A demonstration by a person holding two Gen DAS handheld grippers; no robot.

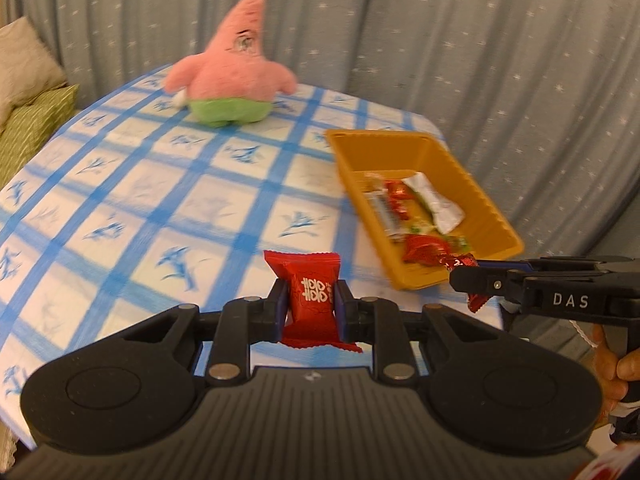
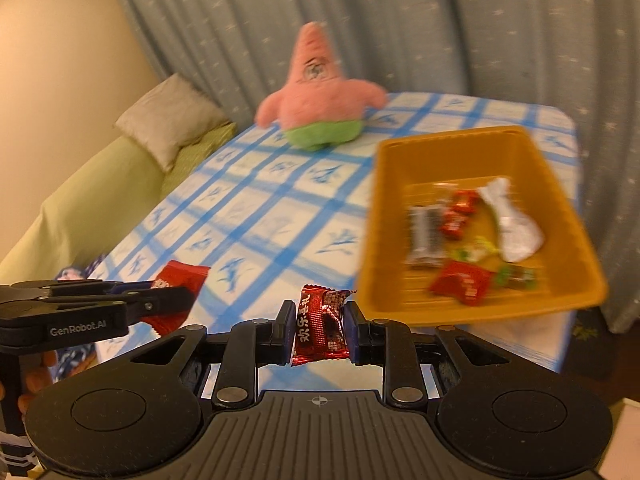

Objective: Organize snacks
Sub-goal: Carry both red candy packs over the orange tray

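Note:
My left gripper (image 1: 311, 300) is shut on a plain red candy packet (image 1: 310, 280) with white characters, held above the blue-checked tablecloth (image 1: 160, 208). My right gripper (image 2: 319, 322) is shut on a dark red foil candy (image 2: 320, 320) with printed characters. An orange plastic tray (image 1: 492, 208) (image 2: 568, 200) sits at the table's right side and holds several wrapped snacks, red, white and silver ones among them. From the left wrist view the right gripper (image 1: 464, 274) comes in at the right, level with the tray's near corner. From the right wrist view the left gripper (image 2: 180, 300) shows at the left with its red packet (image 2: 182, 278).
A pink star-shaped plush toy (image 1: 232, 80) (image 2: 320, 100) with green shorts stands at the table's far side. Grey star-patterned curtains (image 1: 440, 40) hang behind. A green sofa with a beige cushion (image 2: 172, 120) lies left of the table. A hand (image 1: 616, 360) grips the right tool.

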